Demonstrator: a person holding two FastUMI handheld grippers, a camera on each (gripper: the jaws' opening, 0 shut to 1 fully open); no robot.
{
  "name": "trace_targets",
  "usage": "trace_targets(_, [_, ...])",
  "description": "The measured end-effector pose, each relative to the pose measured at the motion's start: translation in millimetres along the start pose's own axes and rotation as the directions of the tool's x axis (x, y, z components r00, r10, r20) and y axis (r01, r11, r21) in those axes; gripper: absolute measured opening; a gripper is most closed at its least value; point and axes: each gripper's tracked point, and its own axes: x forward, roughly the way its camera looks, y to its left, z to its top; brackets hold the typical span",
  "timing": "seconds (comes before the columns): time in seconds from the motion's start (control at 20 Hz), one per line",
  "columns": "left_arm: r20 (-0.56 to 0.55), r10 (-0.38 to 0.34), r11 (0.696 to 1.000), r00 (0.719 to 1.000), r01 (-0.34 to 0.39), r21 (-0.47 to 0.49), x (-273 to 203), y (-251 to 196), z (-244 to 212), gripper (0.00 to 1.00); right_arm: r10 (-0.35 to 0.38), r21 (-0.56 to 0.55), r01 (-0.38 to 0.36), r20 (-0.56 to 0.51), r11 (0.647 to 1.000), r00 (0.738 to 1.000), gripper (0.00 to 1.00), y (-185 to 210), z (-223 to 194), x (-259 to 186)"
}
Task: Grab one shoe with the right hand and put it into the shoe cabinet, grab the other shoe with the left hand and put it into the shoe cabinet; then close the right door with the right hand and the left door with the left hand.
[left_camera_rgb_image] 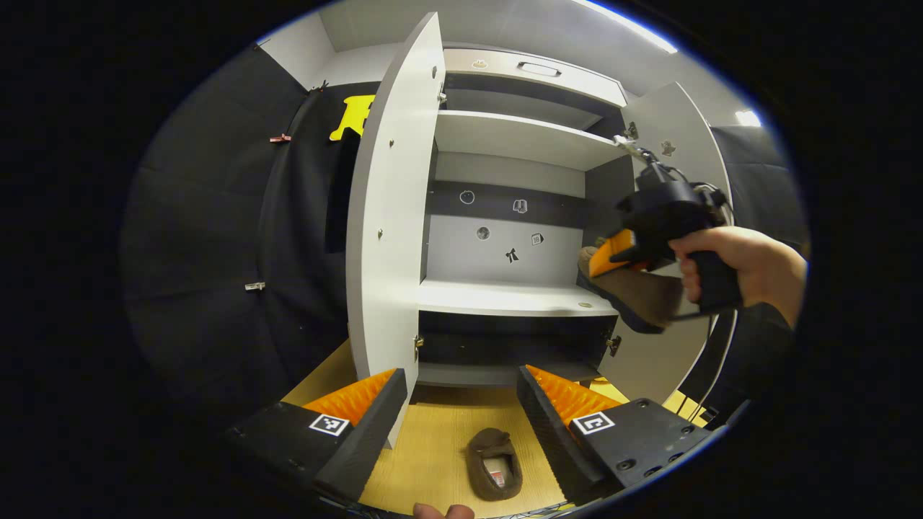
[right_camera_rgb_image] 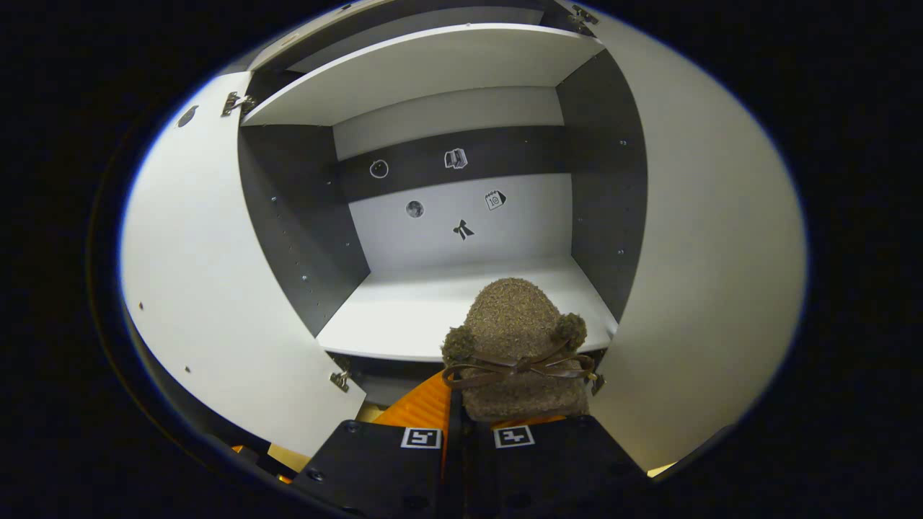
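Right gripper [right_camera_rgb_image: 497, 425] clamps a brown shoe [right_camera_rgb_image: 515, 346] at the cabinet's [left_camera_rgb_image: 505, 180] middle shelf [right_camera_rgb_image: 404, 317]. Left gripper [left_camera_rgb_image: 461, 404] is spread wide above the second shoe [left_camera_rgb_image: 494, 463] on the wooden floor [left_camera_rgb_image: 433, 447].

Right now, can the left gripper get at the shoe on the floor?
Probably yes. The left gripper is open, and the floor shoe lies in plain sight between its fingers, with nothing over it. The right gripper carries the other shoe up by the cabinet, well clear.
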Motion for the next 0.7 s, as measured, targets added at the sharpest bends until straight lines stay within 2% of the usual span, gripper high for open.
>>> trace_targets(0.35, [-0.024,0.012,1.000,1.000,-0.013,-0.028,7.6,1.0,-10.6,0.96,-0.010,-0.037,0.011,0.032,0.999,0.999,0.12,-2.8,44.1,95.0])
trace_targets(0.7, [-0.069,0.030,0.999,0.997,-0.032,-0.037,13.5,-2.7,-29.6,0.97,-0.059,-0.027,0.059,-0.004,0.998,0.998,0.12,-25.5,53.5,186.4])
